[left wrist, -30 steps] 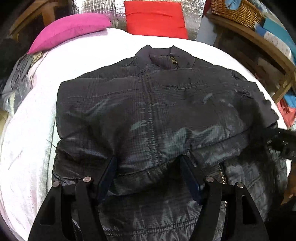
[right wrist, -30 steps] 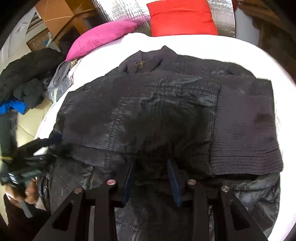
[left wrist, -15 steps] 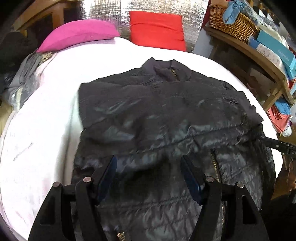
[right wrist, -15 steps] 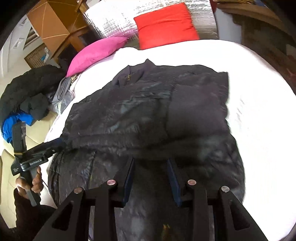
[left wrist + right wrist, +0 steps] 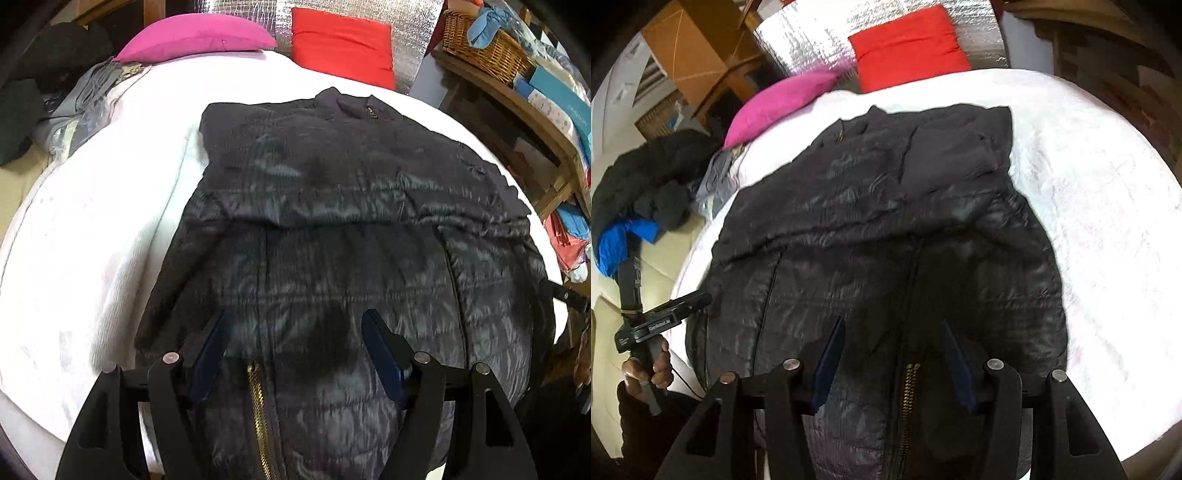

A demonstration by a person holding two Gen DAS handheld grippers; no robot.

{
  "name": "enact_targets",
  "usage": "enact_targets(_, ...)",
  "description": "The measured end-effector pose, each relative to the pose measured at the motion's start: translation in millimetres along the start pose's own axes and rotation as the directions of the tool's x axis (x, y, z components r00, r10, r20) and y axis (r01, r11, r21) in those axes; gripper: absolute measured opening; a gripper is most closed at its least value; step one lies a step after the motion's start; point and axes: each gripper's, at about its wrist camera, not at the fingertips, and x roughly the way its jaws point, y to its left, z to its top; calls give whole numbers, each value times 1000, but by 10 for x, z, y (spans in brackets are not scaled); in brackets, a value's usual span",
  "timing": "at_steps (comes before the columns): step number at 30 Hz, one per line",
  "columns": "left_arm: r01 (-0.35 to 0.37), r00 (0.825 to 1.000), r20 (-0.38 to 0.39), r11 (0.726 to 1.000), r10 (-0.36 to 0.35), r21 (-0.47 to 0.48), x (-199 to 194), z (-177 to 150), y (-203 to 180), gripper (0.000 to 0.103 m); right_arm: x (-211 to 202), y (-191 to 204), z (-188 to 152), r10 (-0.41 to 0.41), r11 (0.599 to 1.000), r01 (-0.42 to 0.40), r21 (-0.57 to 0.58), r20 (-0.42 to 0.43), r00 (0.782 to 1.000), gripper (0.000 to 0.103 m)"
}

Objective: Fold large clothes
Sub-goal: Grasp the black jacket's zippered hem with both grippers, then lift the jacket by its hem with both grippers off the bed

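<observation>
A black quilted jacket (image 5: 332, 206) lies on the white bed, collar at the far end, sleeves folded across the chest, hem toward me with a gold zipper (image 5: 258, 413). It also shows in the right wrist view (image 5: 886, 229). My left gripper (image 5: 295, 332) is open above the hem and holds nothing. My right gripper (image 5: 892, 339) is open above the hem near the zipper (image 5: 908, 391) and holds nothing. The left gripper's body (image 5: 661, 321) shows in the right wrist view, off the jacket's left edge.
A pink pillow (image 5: 195, 37) and a red pillow (image 5: 343, 48) lie at the bed's head. Dark and grey clothes (image 5: 48, 96) are piled at the left. A wooden shelf with a wicker basket (image 5: 484, 44) stands at the right. The white bed cover (image 5: 92, 240) shows around the jacket.
Both grippers have let go of the jacket and pulled back toward the hem. The right gripper has opened wider. The jacket now lies flat with more of its lower part showing.
</observation>
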Motion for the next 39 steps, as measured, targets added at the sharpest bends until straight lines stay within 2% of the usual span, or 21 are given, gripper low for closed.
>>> enact_targets(2,-7,1000,5,999,8,-40,-67,-70,103,74,-41,-31,7,-4,1000,4,14,19,1000,58)
enact_targets(5,19,1000,22,993,-17,-120,-196,-197,307,74,-152,-220,26,10,996,-14,91,46,999,58)
enact_targets(9,-15,998,53,991,23,-136,-323,-393,429,74,-305,-463,-37,21,985,-35,167,82,996,58)
enact_targets(13,-122,991,47,990,126,-77,-373,-668,367,74,-348,-452,-201,-32,991,24,135,58,998,58)
enact_targets(18,-146,988,40,986,149,-78,-481,-983,268,76,-380,-321,-569,-103,993,102,58,11,995,61)
enact_targets(27,-175,983,44,984,176,-36,-688,-1321,112,76,-472,-105,-1117,-119,993,118,-28,-57,991,62)
enact_targets(39,-228,973,23,973,229,-27,-745,-1524,85,76,-471,59,-1424,-114,992,106,-73,-122,986,62)
